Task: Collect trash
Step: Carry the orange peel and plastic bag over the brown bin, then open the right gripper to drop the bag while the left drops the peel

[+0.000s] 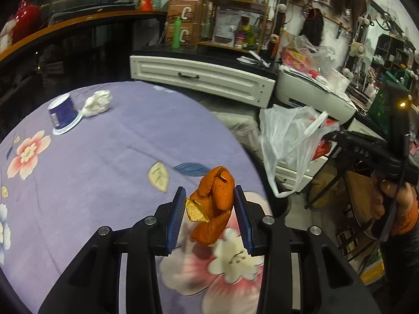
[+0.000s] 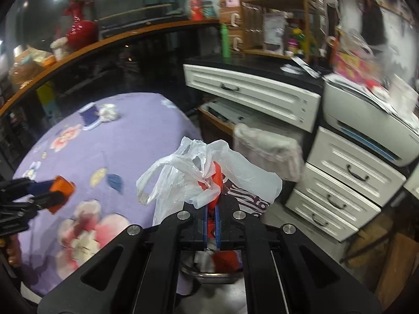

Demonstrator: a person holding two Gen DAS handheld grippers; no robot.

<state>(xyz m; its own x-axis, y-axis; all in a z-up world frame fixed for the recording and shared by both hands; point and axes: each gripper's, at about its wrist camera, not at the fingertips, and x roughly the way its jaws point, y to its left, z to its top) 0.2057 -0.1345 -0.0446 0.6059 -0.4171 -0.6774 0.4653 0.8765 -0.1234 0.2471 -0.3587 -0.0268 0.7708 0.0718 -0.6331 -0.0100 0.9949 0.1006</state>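
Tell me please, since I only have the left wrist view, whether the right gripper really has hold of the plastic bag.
Observer: Yes, the right gripper has its jaws shut on the white plastic bag at a bunched part.
Operator: Thank you. Is there anything in the bag yet?
Observer: Something red shows in its mouth.
Operator: And what is under the bag?
Observer: A metal rim shows below the right gripper; I cannot tell what it belongs to.
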